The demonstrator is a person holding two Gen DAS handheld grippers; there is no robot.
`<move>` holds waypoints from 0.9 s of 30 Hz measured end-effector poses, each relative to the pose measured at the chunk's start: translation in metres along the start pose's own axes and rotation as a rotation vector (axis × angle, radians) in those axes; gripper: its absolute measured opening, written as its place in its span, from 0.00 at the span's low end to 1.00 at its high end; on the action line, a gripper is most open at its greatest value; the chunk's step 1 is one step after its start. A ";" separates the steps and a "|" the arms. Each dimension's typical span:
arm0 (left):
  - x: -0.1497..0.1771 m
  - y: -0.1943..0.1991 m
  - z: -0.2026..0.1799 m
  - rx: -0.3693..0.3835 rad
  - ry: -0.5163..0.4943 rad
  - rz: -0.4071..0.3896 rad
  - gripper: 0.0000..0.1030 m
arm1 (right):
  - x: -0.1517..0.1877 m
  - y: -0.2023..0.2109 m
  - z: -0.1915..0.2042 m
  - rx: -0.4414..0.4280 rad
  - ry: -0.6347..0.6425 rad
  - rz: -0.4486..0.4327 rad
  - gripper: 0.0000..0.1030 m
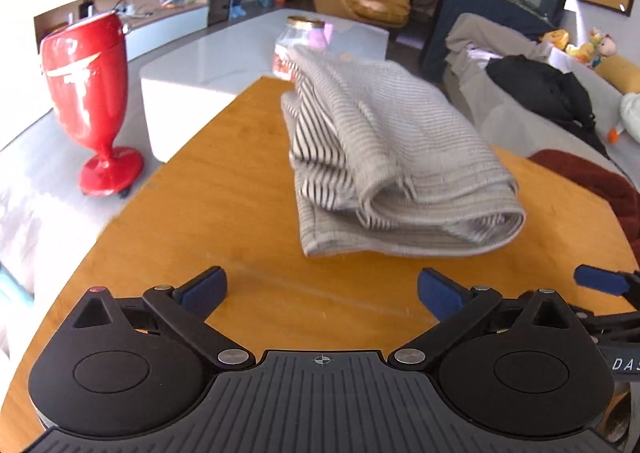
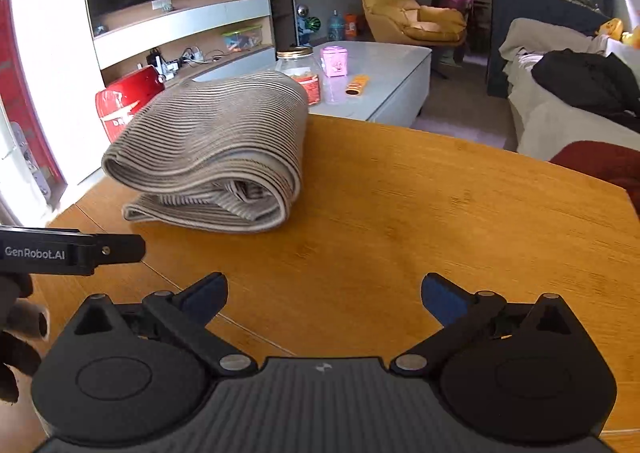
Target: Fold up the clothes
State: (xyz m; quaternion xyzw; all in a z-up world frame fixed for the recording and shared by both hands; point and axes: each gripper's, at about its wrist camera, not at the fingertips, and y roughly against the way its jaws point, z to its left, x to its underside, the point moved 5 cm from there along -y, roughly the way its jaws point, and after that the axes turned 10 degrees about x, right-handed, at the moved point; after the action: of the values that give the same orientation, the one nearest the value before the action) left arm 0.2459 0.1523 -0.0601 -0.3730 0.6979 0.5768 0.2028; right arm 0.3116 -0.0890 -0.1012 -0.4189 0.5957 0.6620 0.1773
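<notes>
Striped garment (image 1: pixel 384 157) lies folded beyond empty jaws.

"GenRobot.AI" in pale letters on the black body of the left gripper (image 2: pixel 72 253), seen at the left edge of the right wrist view. "DA", with the rest cut off by the frame, on the black body of the right gripper (image 1: pixel 624 363) at the right edge of the left wrist view. White markings on the red bin (image 1: pixel 86 101), too blurred to read.
</notes>
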 end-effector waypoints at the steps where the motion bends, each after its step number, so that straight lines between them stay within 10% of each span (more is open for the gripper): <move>1: 0.007 0.003 -0.007 -0.018 -0.015 -0.018 1.00 | 0.004 0.001 -0.004 0.021 0.008 -0.006 1.00; 8: 0.028 0.002 -0.037 -0.171 -0.092 -0.066 1.00 | -0.001 -0.013 -0.006 0.005 0.055 -0.010 1.00; 27: 0.025 0.001 -0.040 -0.177 -0.046 -0.067 1.00 | -0.003 -0.019 -0.007 0.024 0.040 -0.008 1.00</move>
State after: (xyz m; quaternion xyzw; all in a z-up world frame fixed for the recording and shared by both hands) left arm 0.2351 0.1075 -0.0669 -0.3992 0.6267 0.6374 0.2041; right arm 0.3297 -0.0907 -0.1101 -0.4322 0.6054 0.6455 0.1732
